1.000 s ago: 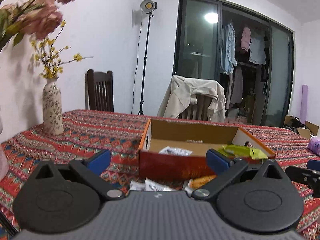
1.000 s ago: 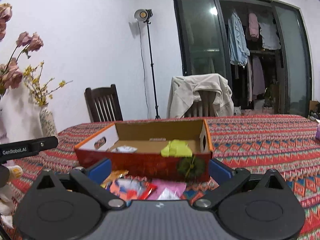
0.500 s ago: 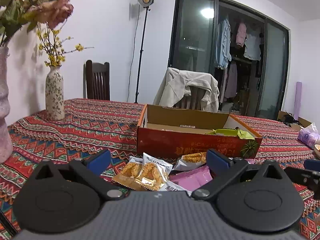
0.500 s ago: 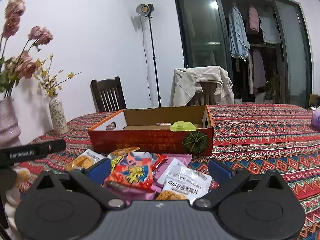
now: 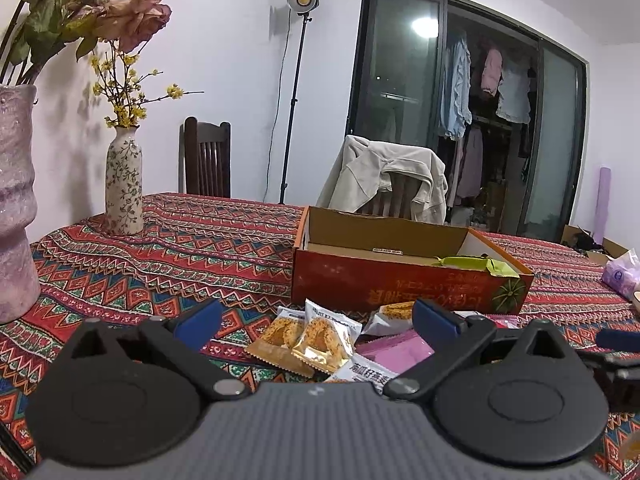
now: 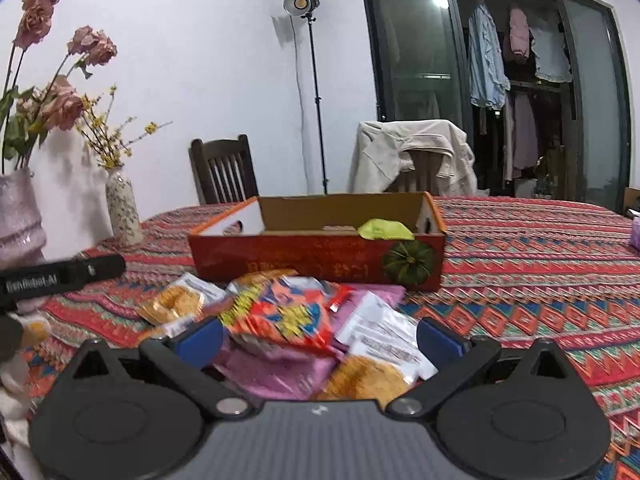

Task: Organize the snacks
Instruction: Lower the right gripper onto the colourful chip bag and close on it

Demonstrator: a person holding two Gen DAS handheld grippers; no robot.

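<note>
A red cardboard box (image 5: 400,284) (image 6: 316,260) stands open on the patterned tablecloth, with a yellow-green packet (image 5: 472,263) (image 6: 384,229) at its right end. A pile of snack packets lies in front of it: golden biscuit packets (image 5: 316,338) (image 6: 176,304), pink packets (image 5: 400,350) (image 6: 280,372), a red-and-blue bag (image 6: 288,312) and white sachets (image 6: 384,336). My left gripper (image 5: 316,322) is open and empty over the biscuit packets. My right gripper (image 6: 320,338) is open and empty over the red-and-blue bag.
A flowered vase (image 5: 124,184) (image 6: 122,208) and a large pink vase (image 5: 14,208) (image 6: 20,216) stand on the left of the table. Chairs (image 5: 208,160) and a jacket-draped chair (image 5: 384,180) stand behind it. A purple bag (image 5: 622,274) lies far right.
Both grippers have pulled back from the box and risen. The snack pile in front of the box, mostly hidden a second ago, now lies between the open fingers.
</note>
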